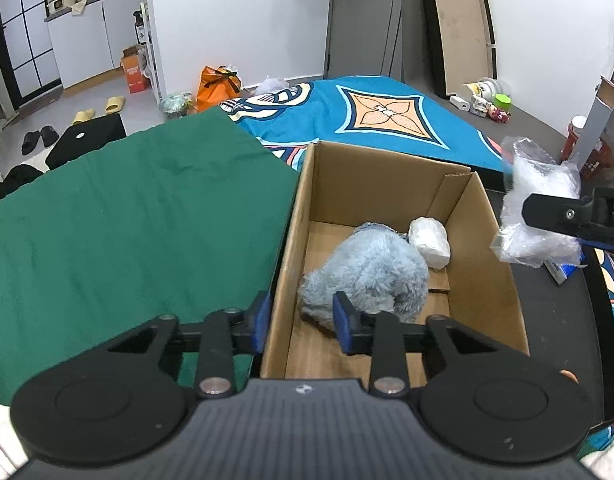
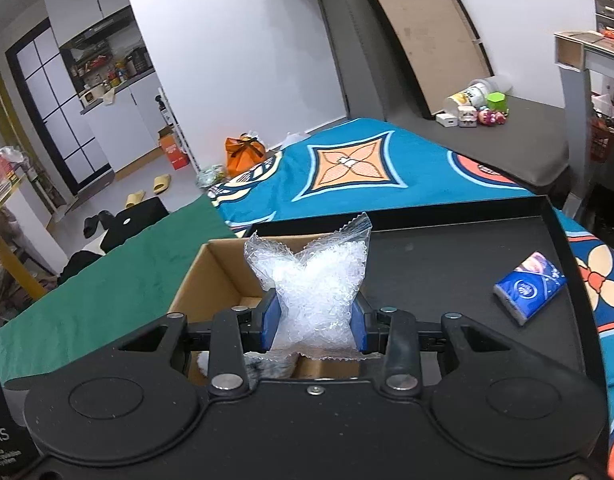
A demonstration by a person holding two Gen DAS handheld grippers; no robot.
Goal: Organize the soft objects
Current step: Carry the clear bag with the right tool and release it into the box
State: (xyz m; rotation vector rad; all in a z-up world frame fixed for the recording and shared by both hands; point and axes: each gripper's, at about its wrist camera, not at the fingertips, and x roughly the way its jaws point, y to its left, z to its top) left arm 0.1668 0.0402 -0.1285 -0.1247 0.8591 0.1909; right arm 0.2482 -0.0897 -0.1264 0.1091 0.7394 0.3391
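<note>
Green cloth (image 1: 127, 216) lies leftmost; beside it the left gripper (image 1: 303, 322) straddles the cardboard box (image 1: 295, 248) wall, fingers not quite pinching it, likely to steady it. Inside rest a plush toy (image 1: 371, 272) and a white bundle (image 1: 430, 242). The right gripper (image 2: 315, 322) squeezes a clear bag (image 2: 313, 276) above the box, its long axis upright, apparently for dropping in.
</note>
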